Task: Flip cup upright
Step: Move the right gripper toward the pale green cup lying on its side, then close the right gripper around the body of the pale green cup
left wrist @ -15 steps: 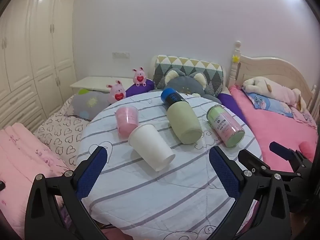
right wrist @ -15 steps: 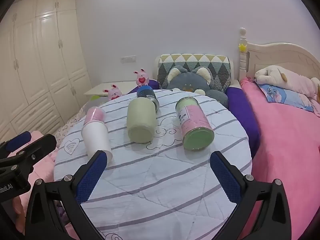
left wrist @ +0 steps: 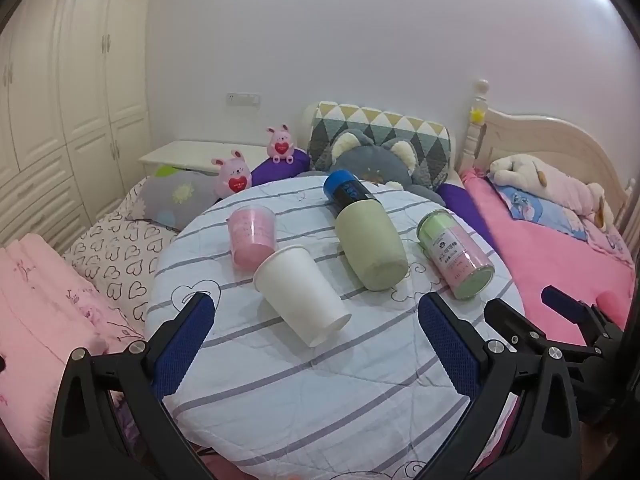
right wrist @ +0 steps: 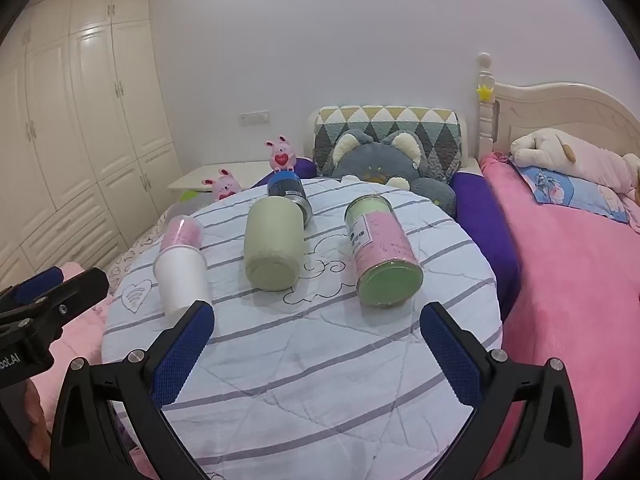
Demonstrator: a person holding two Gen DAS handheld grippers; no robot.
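Observation:
A white paper cup (left wrist: 302,292) lies on its side on the round striped table (left wrist: 304,400), its narrow end toward me. It also shows in the right wrist view (right wrist: 182,280). A pink cup (left wrist: 252,236) lies just behind it, also seen in the right wrist view (right wrist: 182,233). A sage green cup (left wrist: 370,246) lies on its side at the middle, shown too in the right wrist view (right wrist: 273,252). My left gripper (left wrist: 316,344) is open and empty, just short of the white cup. My right gripper (right wrist: 316,344) is open and empty, short of the green cup.
A pink and green canister (right wrist: 380,256) lies on its side at the right. A blue-capped can (right wrist: 288,190) lies behind the green cup. Plush toys (right wrist: 378,164) and pillows sit behind the table. A pink bed (right wrist: 572,280) is to the right, wardrobes (right wrist: 80,140) to the left.
Both views are nearly the same as half a second ago. The left gripper has shifted slightly, so the cups sit a little differently in its view.

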